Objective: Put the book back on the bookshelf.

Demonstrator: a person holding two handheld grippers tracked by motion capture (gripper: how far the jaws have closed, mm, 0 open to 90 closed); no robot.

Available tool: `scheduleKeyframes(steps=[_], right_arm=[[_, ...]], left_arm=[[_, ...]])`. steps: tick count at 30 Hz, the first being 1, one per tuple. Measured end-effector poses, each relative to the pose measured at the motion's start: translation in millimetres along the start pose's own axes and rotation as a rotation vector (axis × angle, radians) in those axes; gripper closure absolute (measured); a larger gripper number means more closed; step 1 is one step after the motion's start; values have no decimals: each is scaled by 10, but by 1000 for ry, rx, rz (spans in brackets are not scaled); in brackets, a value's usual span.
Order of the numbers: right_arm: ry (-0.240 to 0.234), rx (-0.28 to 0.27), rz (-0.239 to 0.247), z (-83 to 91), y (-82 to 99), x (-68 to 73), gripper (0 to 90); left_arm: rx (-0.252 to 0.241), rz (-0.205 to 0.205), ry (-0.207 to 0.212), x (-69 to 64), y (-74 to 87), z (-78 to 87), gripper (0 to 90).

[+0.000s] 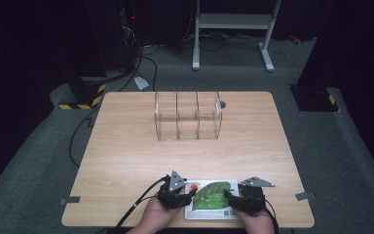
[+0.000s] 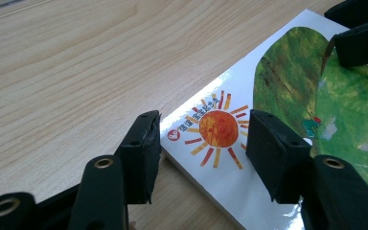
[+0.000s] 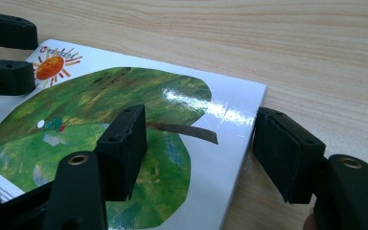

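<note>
A picture book [image 1: 213, 199] lies flat at the table's near edge, its glossy cover showing a green leaf and an orange sun [image 2: 219, 128]. My left gripper [image 1: 187, 192] stands open at the book's left end. In the left gripper view [image 2: 201, 143] one jaw rests on the wood beside the edge and the other hangs over the sun. My right gripper [image 1: 230, 196] is open at the right end. In the right gripper view [image 3: 199, 143] one jaw is over the leaf and the other sits just off the book's [image 3: 100, 96] right edge. No pad presses on the book.
A clear plastic organiser [image 1: 188, 116] with three compartments stands upright at the middle back of the wooden table [image 1: 126, 161]. A small grey round thing [image 1: 222, 104] lies behind it. A white metal stand [image 1: 233, 22] is on the floor beyond.
</note>
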State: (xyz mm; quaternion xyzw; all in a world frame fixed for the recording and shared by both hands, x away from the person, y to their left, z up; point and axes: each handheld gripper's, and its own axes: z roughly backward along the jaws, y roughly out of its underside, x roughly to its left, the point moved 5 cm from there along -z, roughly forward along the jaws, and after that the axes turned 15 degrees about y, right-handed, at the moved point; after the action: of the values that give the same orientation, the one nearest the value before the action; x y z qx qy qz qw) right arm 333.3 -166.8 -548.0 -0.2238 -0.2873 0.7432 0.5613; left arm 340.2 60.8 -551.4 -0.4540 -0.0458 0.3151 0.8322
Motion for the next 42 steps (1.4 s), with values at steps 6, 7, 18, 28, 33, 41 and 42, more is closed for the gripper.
scheduleKeyframes(steps=[6, 7, 18, 28, 33, 41, 42], right_arm=[[-13, 4, -14, -95, -91, 19, 362], [-15, 7, -16, -121, -120, 33, 362], [-15, -7, 23, -345, -376, 266, 358], [-28, 2, 17, -104, -145, 189, 287], [-59, 31, 19, -74, -74, 207, 337], [-63, 27, 43, -176, -193, 409, 352], [-65, 27, 40, -189, -205, 433, 352]], left_arm=[[6, -9, -20, 81, -10, 25, 462], [6, -6, -26, 114, -14, 35, 463], [-12, 39, -64, 375, 24, 173, 471], [-34, 115, -27, 219, 65, 232, 306], [-2, 123, -26, 169, 114, 164, 281], [1, 138, -53, 318, 146, 287, 332], [-2, 134, -69, 355, 148, 314, 343]])
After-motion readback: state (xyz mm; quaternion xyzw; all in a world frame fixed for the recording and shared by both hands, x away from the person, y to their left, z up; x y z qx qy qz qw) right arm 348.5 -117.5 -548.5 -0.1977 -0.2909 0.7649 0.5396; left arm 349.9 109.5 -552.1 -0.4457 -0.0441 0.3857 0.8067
